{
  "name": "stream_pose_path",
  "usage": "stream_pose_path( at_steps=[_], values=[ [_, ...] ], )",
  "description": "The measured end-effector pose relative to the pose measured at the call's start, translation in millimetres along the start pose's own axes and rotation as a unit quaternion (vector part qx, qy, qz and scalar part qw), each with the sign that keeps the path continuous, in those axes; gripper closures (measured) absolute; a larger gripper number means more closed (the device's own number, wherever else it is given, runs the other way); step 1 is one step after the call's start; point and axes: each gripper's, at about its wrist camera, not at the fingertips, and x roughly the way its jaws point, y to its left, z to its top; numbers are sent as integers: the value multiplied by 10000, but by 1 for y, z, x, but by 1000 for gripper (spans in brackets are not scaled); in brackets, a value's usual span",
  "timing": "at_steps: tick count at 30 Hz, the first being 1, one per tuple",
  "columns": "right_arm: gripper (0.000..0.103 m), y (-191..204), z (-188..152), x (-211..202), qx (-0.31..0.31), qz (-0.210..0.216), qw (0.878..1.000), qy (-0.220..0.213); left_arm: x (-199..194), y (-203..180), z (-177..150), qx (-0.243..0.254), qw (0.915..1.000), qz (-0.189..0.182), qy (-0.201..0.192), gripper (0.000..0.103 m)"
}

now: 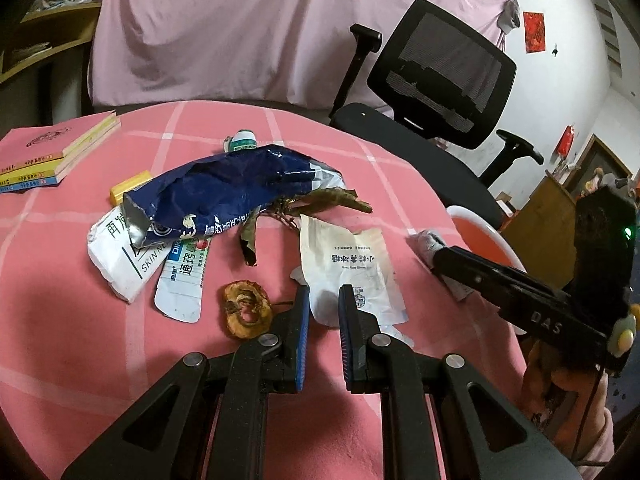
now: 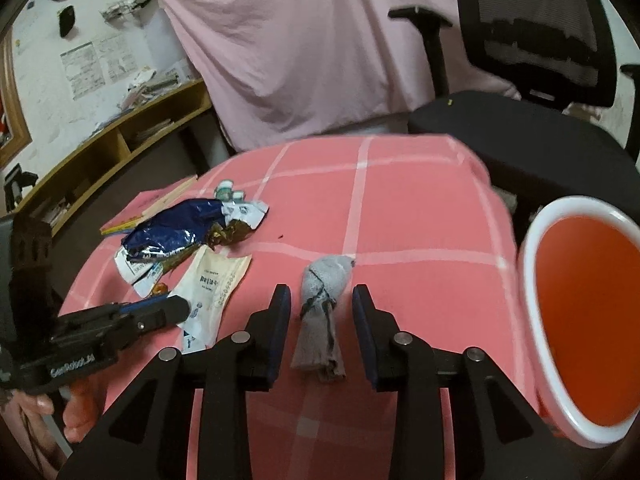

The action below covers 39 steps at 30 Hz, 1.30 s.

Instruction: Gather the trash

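Left wrist view. We see the left gripper (image 1: 324, 300) with its jaws parted and holding nothing, poised over the near end of a white paper packet (image 1: 348, 268) lying flat on the pink checked worktop (image 1: 60, 300). To the left lie a dried fruit ring (image 1: 246, 312), a white-and-blue carton (image 1: 184, 276) and a white sachet (image 1: 116, 260), both partly under a crumpled blue foil bag (image 1: 232, 192). Withered leaves (image 1: 320, 200) touch the bag's right end. Books (image 1: 52, 152) sit at the far left. The right gripper (image 1: 436, 258) appears at right, its tip at a grey rag (image 1: 428, 240).

Right wrist view. We see the right gripper (image 2: 322, 300) open, its fingers straddling the knotted grey rag (image 2: 324, 304) without touching it. An orange bin (image 2: 532, 320) with a white rim stands at the right edge of the worktop (image 2: 400, 220). The trash pile lies well to the left.
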Motion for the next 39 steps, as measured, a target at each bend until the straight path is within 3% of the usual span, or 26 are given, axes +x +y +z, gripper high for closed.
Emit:
stream_pose_path(
  at_steps=[4, 5, 11, 22, 28, 39],
  values=[
    [75, 1, -1, 3, 71, -14, 10000, 53, -1, -4, 0, 24, 10000, 45, -56, 97],
    [86, 2, -1, 3, 57, -16, 10000, 50, -2, -4, -1, 20, 9999, 34, -95, 99],
    [87, 11, -5, -10, -138, 26, 9995, -268, -22, -15, -7, 290, 9972, 14, -683, 103],
    [87, 21, -8, -39, -408, 118, 9931, -1090, -39, -58, -30, 1153, 9795, 682, -1508, 103],
    [87, 18, -8, -37, -294, 97, 9940, -1050, -21, -72, -41, 1599, 9763, 751, -1248, 103],
    [87, 3, -13, -28, -47, -63, 9979, -640, -2, -79, -49, 1937, 9761, 588, -794, 103]
  ],
)
